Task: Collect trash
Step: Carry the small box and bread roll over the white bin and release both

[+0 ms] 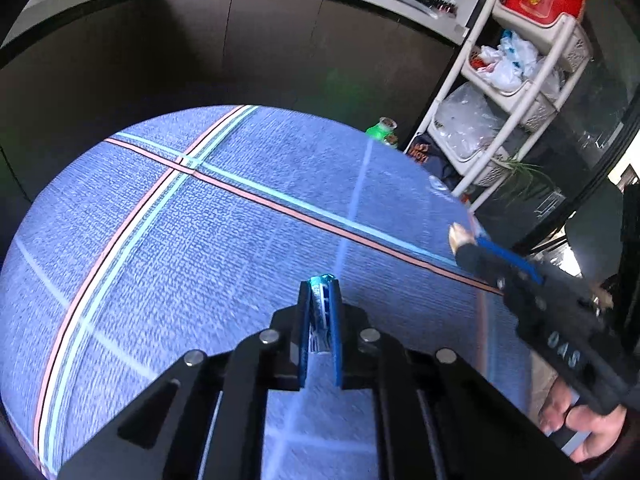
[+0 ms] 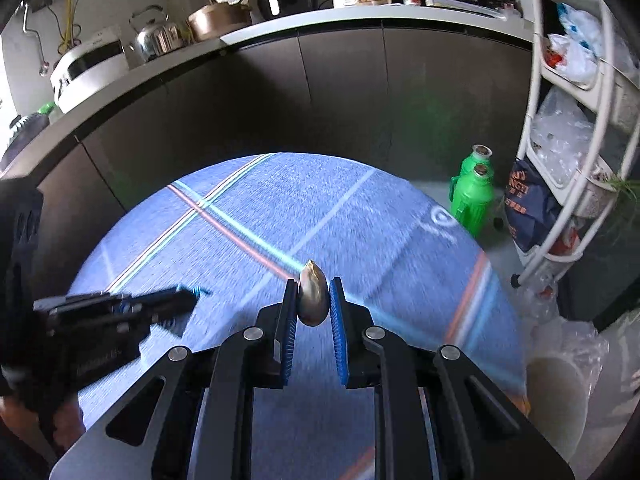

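My right gripper (image 2: 313, 296) is shut on a small tan, pointed piece of trash (image 2: 313, 298), like a nut shell, held above the round table with the blue checked cloth (image 2: 360, 216). It shows in the left wrist view (image 1: 460, 238) at the table's right edge. My left gripper (image 1: 322, 286) is shut, fingers nearly together, with a thin silvery scrap (image 1: 320, 312) between the pads, over the cloth. It shows in the right wrist view (image 2: 188, 294) at the left.
A white bin lined with a clear plastic bag (image 2: 560, 384) stands right of the table. A green thermos (image 2: 472, 196), a dark bag (image 2: 528, 208) and a white shelf rack (image 2: 572, 120) stand at the right. Dark cabinets (image 2: 320, 92) with a cluttered counter lie behind.
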